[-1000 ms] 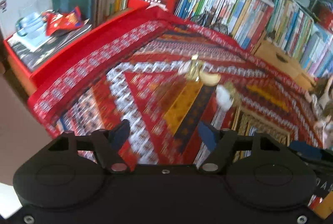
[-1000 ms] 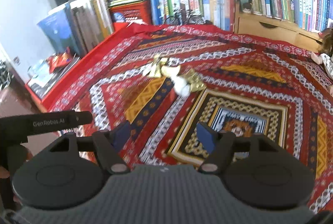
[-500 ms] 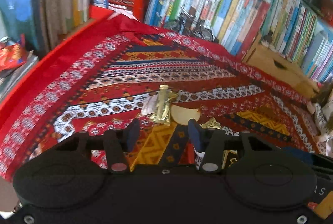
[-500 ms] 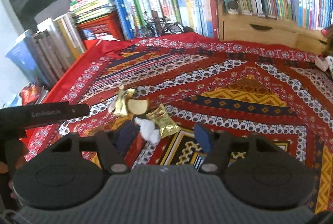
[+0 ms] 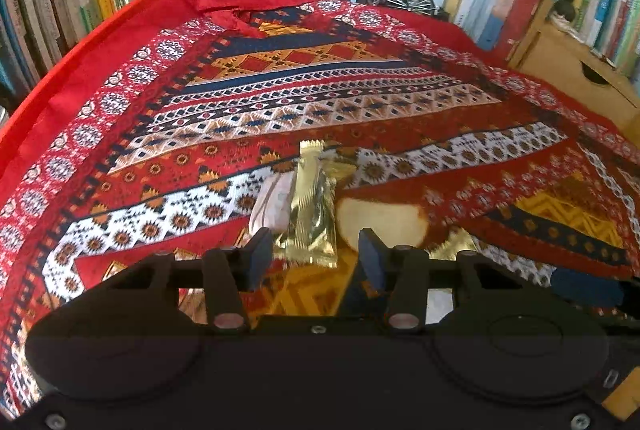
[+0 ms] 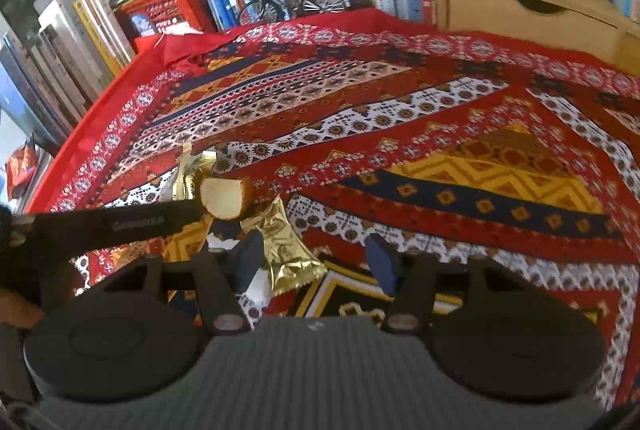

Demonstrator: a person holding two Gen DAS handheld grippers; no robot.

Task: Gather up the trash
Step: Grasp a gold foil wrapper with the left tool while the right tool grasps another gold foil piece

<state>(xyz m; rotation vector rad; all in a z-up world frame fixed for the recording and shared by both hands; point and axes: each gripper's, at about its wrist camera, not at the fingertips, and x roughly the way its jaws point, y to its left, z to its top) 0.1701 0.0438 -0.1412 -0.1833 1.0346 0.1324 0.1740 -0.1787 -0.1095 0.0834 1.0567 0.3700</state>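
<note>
I have both grippers angled steeply downward. My left gripper point(image 5: 316, 256) has its jaws closing, pads not yet pressing on anything. My right gripper point(image 6: 316, 262) stands wider, its jaws closing too, nothing gripped between them.

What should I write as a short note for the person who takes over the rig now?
Left claw: closing, pads not yet pressing, the long gold wrapper just ahead.
Right claw: closing, holds nothing; the crumpled gold wrapper lies beside its left finger.
Trash sits in one cluster on the patterned cloth: both wrappers, a pale round piece, a white wrapper.
Done: nothing collected. Left: grasp and remove all.
</note>
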